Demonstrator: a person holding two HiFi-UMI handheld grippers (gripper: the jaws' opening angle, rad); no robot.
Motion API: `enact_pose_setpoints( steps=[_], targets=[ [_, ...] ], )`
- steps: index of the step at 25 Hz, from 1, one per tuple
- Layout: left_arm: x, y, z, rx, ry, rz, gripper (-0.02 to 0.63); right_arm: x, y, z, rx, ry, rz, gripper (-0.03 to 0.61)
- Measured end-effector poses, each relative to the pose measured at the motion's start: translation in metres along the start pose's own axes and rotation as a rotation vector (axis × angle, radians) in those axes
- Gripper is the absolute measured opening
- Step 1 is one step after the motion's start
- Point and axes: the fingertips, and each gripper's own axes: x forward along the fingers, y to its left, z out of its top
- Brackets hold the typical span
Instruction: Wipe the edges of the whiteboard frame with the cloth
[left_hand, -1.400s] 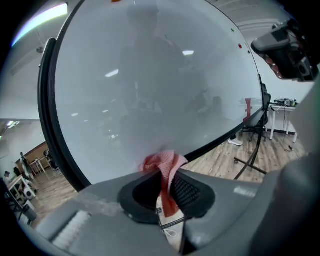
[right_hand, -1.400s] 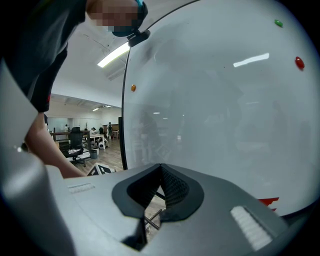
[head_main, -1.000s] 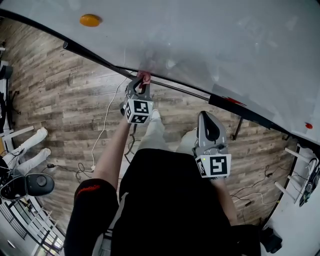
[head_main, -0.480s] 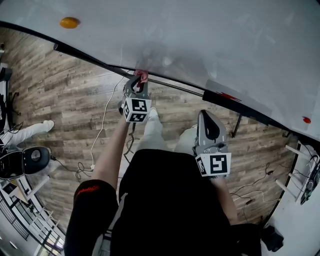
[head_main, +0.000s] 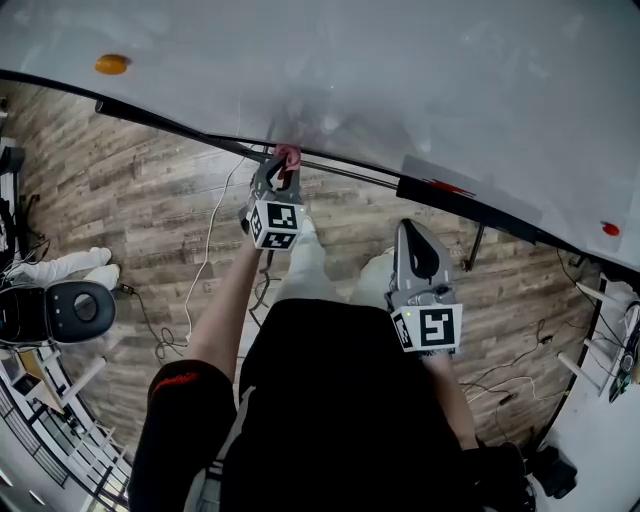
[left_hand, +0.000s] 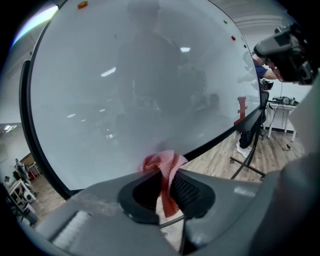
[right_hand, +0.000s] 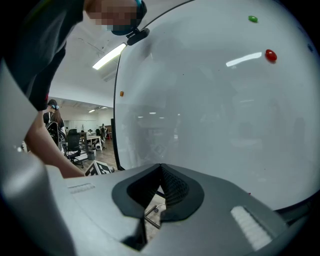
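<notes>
A large whiteboard (head_main: 400, 70) fills the top of the head view, with its black bottom frame (head_main: 180, 127) running across. My left gripper (head_main: 287, 158) is shut on a pink-red cloth (head_main: 289, 155), pressed against that bottom frame edge. In the left gripper view the cloth (left_hand: 162, 167) bunches between the jaws, against the black frame (left_hand: 215, 141), and the left gripper (left_hand: 166, 172) points at the board. My right gripper (head_main: 418, 232) hangs lower, away from the board, shut and empty. In the right gripper view the right gripper (right_hand: 161, 172) has its jaws closed, facing the board (right_hand: 225, 110).
An orange magnet (head_main: 111, 64) sits at the board's far left, a red one (head_main: 610, 229) at the right. A red marker (head_main: 445, 187) lies on the black tray. A white cable (head_main: 205, 260) trails over the wooden floor. An office chair (head_main: 60, 312) stands at left.
The board and its orange magnet shifted left in the head view as the cloth in my left gripper slid along the bottom frame. The right gripper stayed put.
</notes>
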Motion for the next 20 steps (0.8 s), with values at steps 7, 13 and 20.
enact_pose_setpoints(
  steps=[7,13,20],
  targets=[
    [0.004,-0.021,0.007,0.023,0.000,-0.034,0.044,-0.010,-0.015,-0.005,0.015,0.003,-0.025,0.002],
    [0.005,-0.037,0.014,0.038,-0.001,-0.060,0.044,-0.017,-0.023,-0.006,0.024,0.001,-0.040,0.002],
    [0.007,-0.053,0.020,0.057,-0.002,-0.089,0.044,-0.026,-0.034,-0.007,0.034,-0.004,-0.067,0.002]
  ],
)
